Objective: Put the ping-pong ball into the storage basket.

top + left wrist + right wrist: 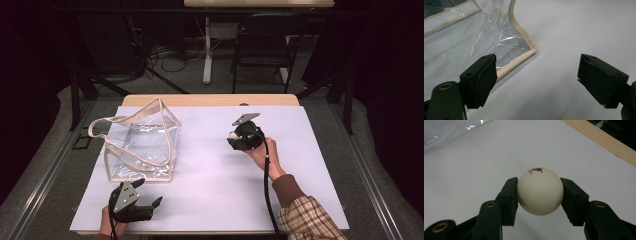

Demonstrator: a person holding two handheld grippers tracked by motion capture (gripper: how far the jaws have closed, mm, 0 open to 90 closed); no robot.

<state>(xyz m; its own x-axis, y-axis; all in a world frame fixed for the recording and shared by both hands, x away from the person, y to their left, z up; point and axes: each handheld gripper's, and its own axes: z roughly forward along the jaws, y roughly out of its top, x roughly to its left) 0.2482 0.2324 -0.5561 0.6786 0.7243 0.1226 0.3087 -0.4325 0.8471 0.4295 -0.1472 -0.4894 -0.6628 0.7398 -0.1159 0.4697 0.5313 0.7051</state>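
Item: white ball (539,191), printed mark uppermost, clamped between the fingers (510,200) of the right gripper (235,136) above mid-worktop (210,170), seemingly lifted for carrying.
Item: clear bag (142,145), beige trim, standing open-topped at the worktop's left; a likely receptacle.
Item: left gripper (536,80), fingers spread wide and empty, beside the bag's near corner, probably waiting to steady it.

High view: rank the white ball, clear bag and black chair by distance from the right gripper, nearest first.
1. white ball: clamped between the jaws of the right gripper, on its left side.
2. clear bag: to the left, across the white table cover.
3. black chair: on the floor past the table's far edge, at the top of the picture.
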